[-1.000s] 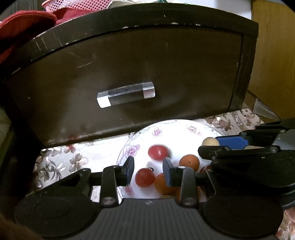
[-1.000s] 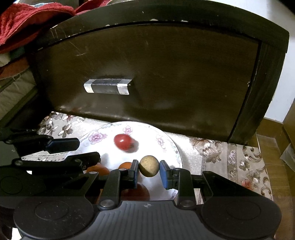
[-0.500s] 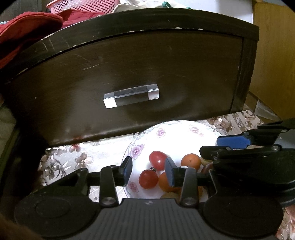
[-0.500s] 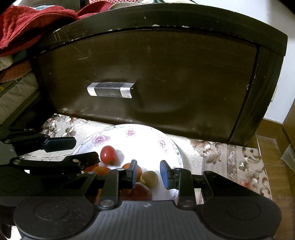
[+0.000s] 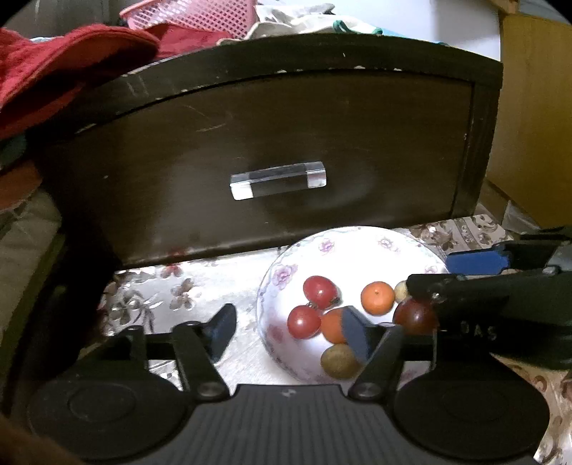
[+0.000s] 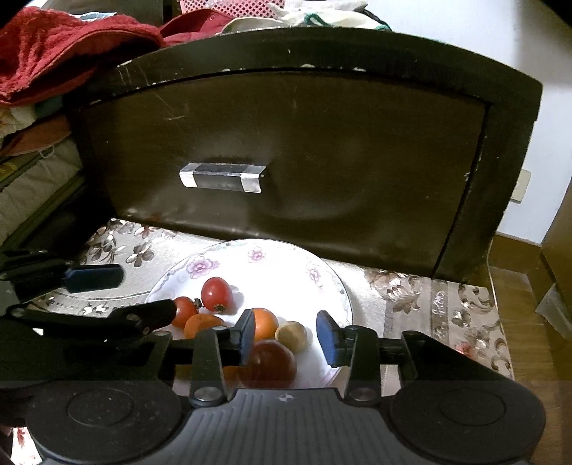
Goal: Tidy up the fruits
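A white floral plate (image 5: 357,243) (image 6: 282,264) sits on the patterned cloth and holds several small fruits: red tomatoes (image 5: 319,291) (image 6: 216,294), small oranges (image 5: 376,297) (image 6: 265,323), a tan longan (image 6: 291,335) (image 5: 339,360) and a dark red fruit (image 6: 273,363) (image 5: 414,316). My left gripper (image 5: 287,331) is open and empty, low over the plate's left rim. My right gripper (image 6: 286,338) is open and empty, just above the longan and the dark red fruit.
A dark wooden drawer front (image 5: 279,143) (image 6: 286,150) with a clear handle (image 5: 278,180) (image 6: 223,177) stands right behind the plate. Red cloth (image 5: 53,68) and a pink basket (image 5: 200,16) lie on top. A wooden floor (image 6: 522,304) is at the right.
My right gripper opened and let the longan drop onto the plate. My left gripper opened wider and shifted left; a tomato rolled and settled. Both cameras drew back a little.
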